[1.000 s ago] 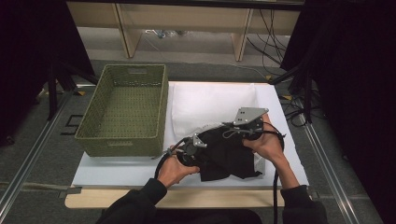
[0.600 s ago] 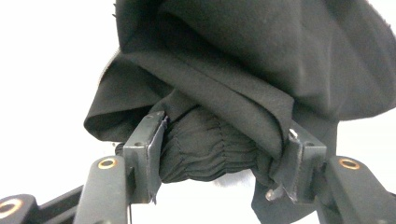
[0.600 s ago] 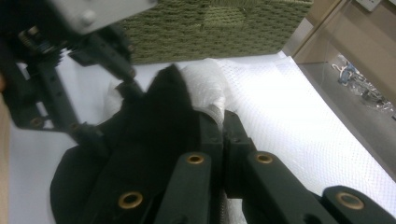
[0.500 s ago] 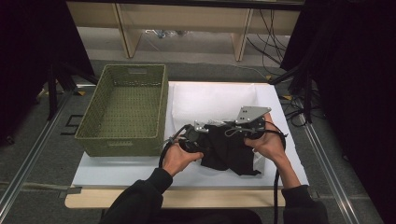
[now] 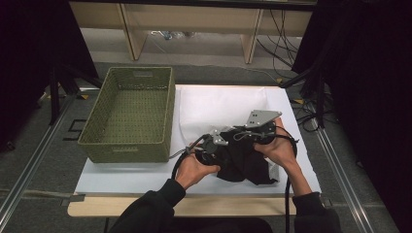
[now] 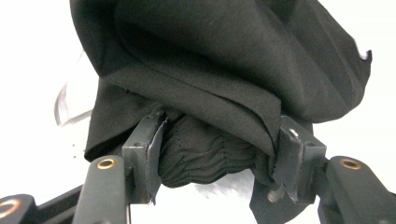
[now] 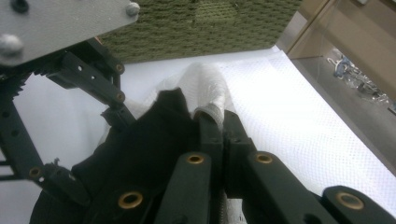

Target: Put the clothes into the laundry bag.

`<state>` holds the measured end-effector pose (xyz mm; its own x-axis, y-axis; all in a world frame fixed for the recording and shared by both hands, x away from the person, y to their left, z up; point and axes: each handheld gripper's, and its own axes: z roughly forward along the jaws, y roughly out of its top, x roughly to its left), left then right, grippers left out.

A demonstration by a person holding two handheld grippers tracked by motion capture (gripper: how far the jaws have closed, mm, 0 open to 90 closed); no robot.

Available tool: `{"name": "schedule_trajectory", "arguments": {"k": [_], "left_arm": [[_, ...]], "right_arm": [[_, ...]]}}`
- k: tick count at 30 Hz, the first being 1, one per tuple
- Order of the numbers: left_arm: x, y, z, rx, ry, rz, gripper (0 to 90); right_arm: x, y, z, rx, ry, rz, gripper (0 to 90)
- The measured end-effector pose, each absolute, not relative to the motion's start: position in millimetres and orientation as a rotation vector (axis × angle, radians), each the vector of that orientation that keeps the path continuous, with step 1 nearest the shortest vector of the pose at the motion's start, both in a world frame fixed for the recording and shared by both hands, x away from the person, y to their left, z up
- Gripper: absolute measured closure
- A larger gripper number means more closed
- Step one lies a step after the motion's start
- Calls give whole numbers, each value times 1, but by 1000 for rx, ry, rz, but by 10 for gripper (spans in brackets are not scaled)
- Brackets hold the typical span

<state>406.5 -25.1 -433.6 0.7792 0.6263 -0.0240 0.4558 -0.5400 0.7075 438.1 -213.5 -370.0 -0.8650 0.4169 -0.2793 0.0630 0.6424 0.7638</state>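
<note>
So my left claw [image 6: 219, 154] has just been closing and has a bunched fold of the black cloth [image 5: 243, 158] between its pads, right claw [image 7: 219, 122] pinched shut on its edge. The cloth's bunched on the white sheet [image 5: 218, 104] right of the green basket [image 5: 128, 111]. I'd keep both grips firm and spread them apart evenly so it doesn't slip.

Looks like a lab or recording booth rather than a home. Plain table [image 5: 145, 206] laid with a white cover sheet [image 5: 218, 104], boxed in by black curtains [image 5: 29, 53] on both sides. Aluminium rails [image 5: 29, 167] along the grey carpeted floor, loose cables [image 5: 316, 104] trailing at the right. Bare wooden frame legs [image 5: 128, 31] behind. Green woven basket [image 5: 128, 114] as prop.
</note>
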Motion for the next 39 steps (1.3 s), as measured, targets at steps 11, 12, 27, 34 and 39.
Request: {"name": "schedule_trajectory", "arguments": {"k": [11,12,27,34,39], "left_arm": [[446,-25,-443,2117,989,279,386],[446,-25,-445,2143,969,253,375],[424,-1,-449,2257,856,266,480],[431,-16,-440,2085,848,231,790],[444,-19,-445,2111,874,226,787]], "right_arm": [[437,-216,-367,376,2429,1145,900],[437,-216,-368,377,2427,1139,900],[437,-215,-369,383,2436,1088,898],[437,-215,-367,373,2439,1135,900],[436,-218,-365,376,2428,1136,900]]}}
